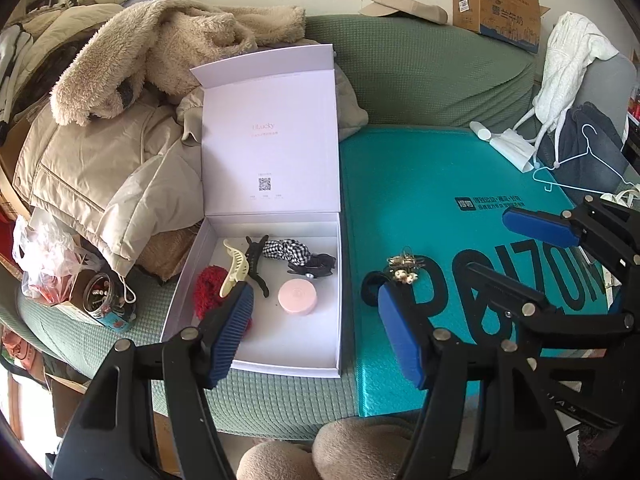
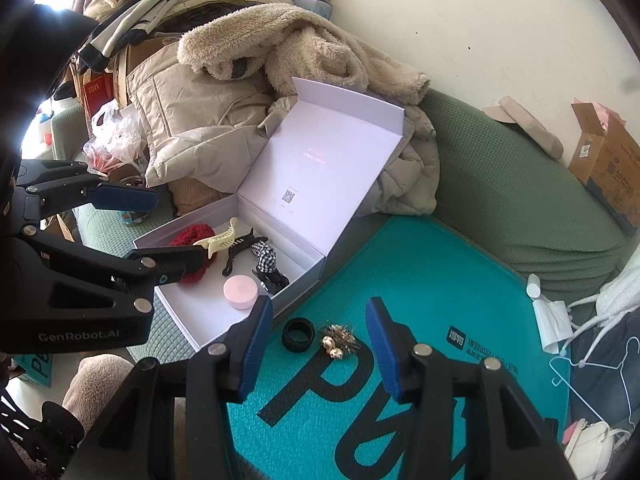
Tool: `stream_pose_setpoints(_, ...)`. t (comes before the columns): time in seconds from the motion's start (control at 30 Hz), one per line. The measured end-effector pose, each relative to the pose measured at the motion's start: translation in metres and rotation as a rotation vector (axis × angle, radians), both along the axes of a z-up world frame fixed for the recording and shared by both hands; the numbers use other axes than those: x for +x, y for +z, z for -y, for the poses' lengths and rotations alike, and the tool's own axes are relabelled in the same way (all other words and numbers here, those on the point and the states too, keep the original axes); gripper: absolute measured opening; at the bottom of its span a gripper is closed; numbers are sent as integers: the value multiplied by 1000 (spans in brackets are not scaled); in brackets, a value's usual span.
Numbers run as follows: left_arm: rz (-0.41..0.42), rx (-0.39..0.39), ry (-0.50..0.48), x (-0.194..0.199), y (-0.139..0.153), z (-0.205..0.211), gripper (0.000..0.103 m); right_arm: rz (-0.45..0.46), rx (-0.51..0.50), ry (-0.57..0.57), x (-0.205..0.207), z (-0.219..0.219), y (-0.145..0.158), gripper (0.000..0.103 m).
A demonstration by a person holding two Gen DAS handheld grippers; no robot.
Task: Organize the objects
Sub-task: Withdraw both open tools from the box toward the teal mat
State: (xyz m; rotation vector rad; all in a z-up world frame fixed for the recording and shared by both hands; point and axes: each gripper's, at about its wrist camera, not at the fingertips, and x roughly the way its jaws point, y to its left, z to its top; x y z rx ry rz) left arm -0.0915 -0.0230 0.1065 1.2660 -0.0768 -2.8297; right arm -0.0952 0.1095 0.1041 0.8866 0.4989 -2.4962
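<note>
Two items are left outside the white gift box (image 1: 332,288): a black hair tie (image 2: 298,335) and a beaded gold hair clip (image 2: 340,340), touching side by side on the teal foam mat (image 2: 440,288) over the green sofa seat. My read: the mat is the staging area and the box is the bin, lid propped open against the beige coats (image 1: 100,168) so drops go straight in. Already inside: red scrunchie (image 1: 208,284), cream claw clip (image 1: 236,268), black claw clip (image 1: 256,264), gingham scrunchie (image 1: 290,252), a second black clip at its 3 o'clock, and a pink round case (image 1: 298,297).

Your right hand-held gripper (image 2: 320,344) has its jaws apart, nothing between the pads. In its own view both loose items sit dead centre in the gap, hair tie toward 9 o'clock, beaded clip toward 3 o'clock, neither touched.

Your left hand-held gripper (image 1: 316,324) is also apart and empty, hovering over the box's near wall. From its view the loose pair lies at about 2 o'clock, near its right finger (image 1: 400,332); box contents at 11 o'clock.

Likely next: right takes the beaded clip, then carries it to 10 o'clock.
</note>
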Motion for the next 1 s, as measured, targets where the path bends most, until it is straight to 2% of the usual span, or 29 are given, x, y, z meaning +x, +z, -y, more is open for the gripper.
stream_pose_setpoints(0.53,54,89,-44,32,-56,-33,64,64,-15,-37,26,-37,-43,49)
stream_pose_setpoints(0.73,82,132,-66,29,-82,-41,64,86,-31,-56,23,-50,-60,49)
stream_pose_setpoints(1.0,144,176,-61,9,-120,-44,63,158,-46,-82,7,-66,-93,49)
